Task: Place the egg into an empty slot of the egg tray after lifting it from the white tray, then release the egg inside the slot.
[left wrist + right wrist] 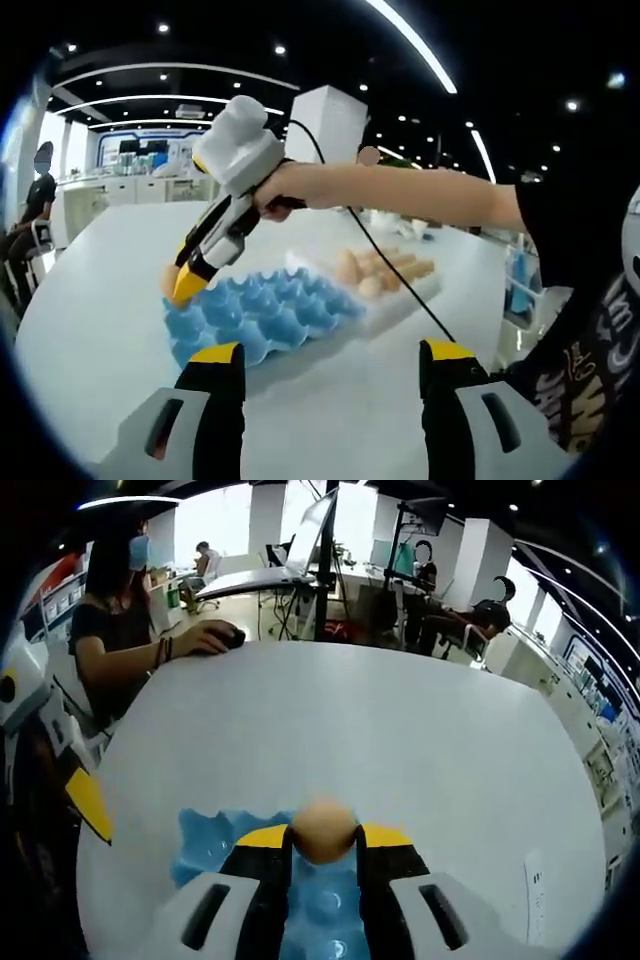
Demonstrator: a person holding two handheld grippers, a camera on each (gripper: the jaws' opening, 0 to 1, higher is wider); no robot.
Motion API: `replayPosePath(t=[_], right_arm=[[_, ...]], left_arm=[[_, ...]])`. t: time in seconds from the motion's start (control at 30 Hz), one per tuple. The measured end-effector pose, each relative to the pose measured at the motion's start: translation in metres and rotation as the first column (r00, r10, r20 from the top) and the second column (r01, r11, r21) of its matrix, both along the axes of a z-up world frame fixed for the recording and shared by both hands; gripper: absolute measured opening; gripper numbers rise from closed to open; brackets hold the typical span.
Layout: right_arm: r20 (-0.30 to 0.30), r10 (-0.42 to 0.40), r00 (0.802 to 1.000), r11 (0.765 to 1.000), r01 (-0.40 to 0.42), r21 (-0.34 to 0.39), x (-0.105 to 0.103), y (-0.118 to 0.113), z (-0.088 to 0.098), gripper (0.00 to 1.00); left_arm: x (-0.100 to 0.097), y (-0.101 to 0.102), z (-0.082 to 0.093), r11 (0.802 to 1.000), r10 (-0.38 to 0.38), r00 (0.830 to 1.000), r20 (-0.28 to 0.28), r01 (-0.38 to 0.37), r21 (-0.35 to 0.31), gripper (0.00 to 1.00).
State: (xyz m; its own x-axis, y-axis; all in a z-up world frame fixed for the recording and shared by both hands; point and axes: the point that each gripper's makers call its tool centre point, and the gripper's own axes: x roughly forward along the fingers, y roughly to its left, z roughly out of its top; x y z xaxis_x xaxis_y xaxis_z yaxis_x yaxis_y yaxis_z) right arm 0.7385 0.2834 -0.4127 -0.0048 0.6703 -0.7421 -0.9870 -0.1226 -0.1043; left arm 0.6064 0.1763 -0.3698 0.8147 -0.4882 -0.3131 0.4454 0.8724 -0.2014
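Observation:
A tan egg (322,832) is pinched between the yellow-tipped jaws of my right gripper (322,842), which is shut on it just above the near edge of the blue egg tray (210,848). In the left gripper view the right gripper (188,284), held by a hand, hangs over the far left corner of the blue egg tray (265,312), with the egg (168,279) at its tips. The white tray (405,295) with several eggs (372,270) lies just behind the blue one. My left gripper (330,358) stands open above the table, short of the tray, with nothing in it.
The white table (400,740) stretches wide beyond the tray. A person (115,630) sits at its far left edge, hand on a mouse (228,635). A monitor on a stand (318,550) rises at the far edge. The left gripper's tip (90,805) shows at the left.

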Motion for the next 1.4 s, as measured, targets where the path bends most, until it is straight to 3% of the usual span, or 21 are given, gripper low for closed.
replayPosePath(t=[0.57, 0.7, 1.4], right_arm=[[0.002, -0.015, 1.000, 0.998, 0.015, -0.053, 0.005, 0.000, -0.019, 0.27], [-0.003, -0.017, 1.000, 0.998, 0.017, -0.061, 0.017, 0.006, -0.021, 0.27], [0.011, -0.008, 1.000, 1.000, 0.008, -0.030, 0.006, 0.004, -0.022, 0.27]], left_arm=[[-0.002, 0.004, 0.003, 1.000, 0.003, 1.000, 0.010, -0.003, -0.004, 0.72], [-0.001, 0.004, 0.004, 1.000, 0.001, 1.000, 0.014, -0.001, -0.006, 0.72], [0.001, -0.001, 0.007, 1.000, -0.022, 1.000, 0.018, 0.023, -0.002, 0.72]])
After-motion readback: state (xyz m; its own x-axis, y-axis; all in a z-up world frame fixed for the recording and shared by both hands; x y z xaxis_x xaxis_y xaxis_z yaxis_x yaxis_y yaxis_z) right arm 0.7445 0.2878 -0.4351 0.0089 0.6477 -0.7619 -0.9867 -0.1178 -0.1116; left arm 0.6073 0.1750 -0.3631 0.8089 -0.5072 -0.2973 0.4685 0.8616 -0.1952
